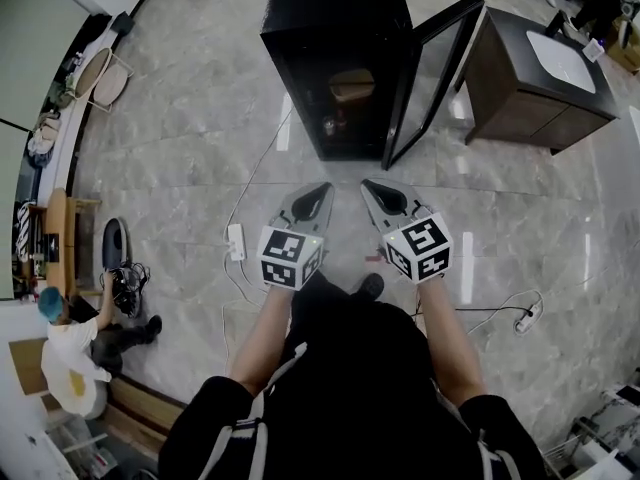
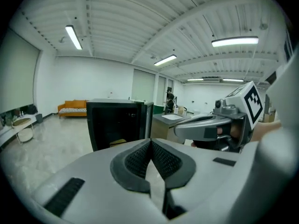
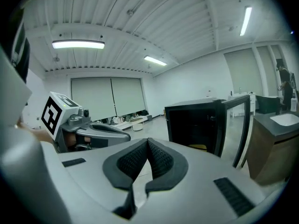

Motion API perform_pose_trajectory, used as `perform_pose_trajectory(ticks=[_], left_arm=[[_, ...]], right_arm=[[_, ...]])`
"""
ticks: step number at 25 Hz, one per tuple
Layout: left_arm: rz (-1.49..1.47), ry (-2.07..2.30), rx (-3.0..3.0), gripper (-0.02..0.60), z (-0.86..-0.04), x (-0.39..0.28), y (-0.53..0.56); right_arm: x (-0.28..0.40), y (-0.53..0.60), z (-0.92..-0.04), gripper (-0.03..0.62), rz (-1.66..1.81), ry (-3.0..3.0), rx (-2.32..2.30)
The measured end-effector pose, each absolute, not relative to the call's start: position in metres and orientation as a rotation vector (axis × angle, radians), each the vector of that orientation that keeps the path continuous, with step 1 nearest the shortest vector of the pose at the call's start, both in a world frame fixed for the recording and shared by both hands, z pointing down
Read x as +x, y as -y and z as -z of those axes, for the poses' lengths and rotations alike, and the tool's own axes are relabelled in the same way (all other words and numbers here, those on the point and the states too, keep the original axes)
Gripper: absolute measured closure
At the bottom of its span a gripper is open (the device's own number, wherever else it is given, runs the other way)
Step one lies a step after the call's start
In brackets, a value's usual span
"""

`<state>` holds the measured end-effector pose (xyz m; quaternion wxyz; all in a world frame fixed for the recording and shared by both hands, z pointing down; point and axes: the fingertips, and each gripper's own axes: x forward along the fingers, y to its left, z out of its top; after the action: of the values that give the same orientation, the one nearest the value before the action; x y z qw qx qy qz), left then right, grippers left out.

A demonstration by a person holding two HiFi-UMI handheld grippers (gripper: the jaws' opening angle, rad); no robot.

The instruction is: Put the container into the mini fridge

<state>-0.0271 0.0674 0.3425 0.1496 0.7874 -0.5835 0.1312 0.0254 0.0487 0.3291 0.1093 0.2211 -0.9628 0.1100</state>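
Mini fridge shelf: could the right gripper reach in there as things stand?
Probably yes: the door of the mini fridge stands wide open and nothing shows between it and the right gripper, though a step closer seems needed.

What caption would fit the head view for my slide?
Left gripper and right gripper, both shut and empty, face the open mini fridge, a tan container inside.

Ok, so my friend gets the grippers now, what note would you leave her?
Left gripper: shut, nothing in it, held out towards the mini fridge.
Right gripper: shut, nothing in it, close beside the left one.
Container: a tan one sits inside the mini fridge, in the upper part.
Done: the container looks put away.
Left: the door stands wide open, so shutting it is probably next.
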Motion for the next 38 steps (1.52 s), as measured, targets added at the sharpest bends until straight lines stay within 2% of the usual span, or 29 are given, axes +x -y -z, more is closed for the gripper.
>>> perform_pose_trajectory(ticks=[9, 18, 38], left_arm=[[-0.241, 1.729, 2.305, 0.548, -0.292, -0.064, -0.112], [-0.181, 1.716, 2.366, 0.548, -0.262, -0.101, -0.123], [-0.198, 1.674, 2.383, 0.548, -0.266, -0.1, -0.13]], right_arm=[[0.045, -0.071, -0.28, 0.576, -0.243, 2.902, 0.714], [0.063, -0.074, -0.268, 0.576, -0.193, 2.864, 0.901], [0.058, -0.089, -0.271, 0.576, -0.231, 2.884, 0.89]])
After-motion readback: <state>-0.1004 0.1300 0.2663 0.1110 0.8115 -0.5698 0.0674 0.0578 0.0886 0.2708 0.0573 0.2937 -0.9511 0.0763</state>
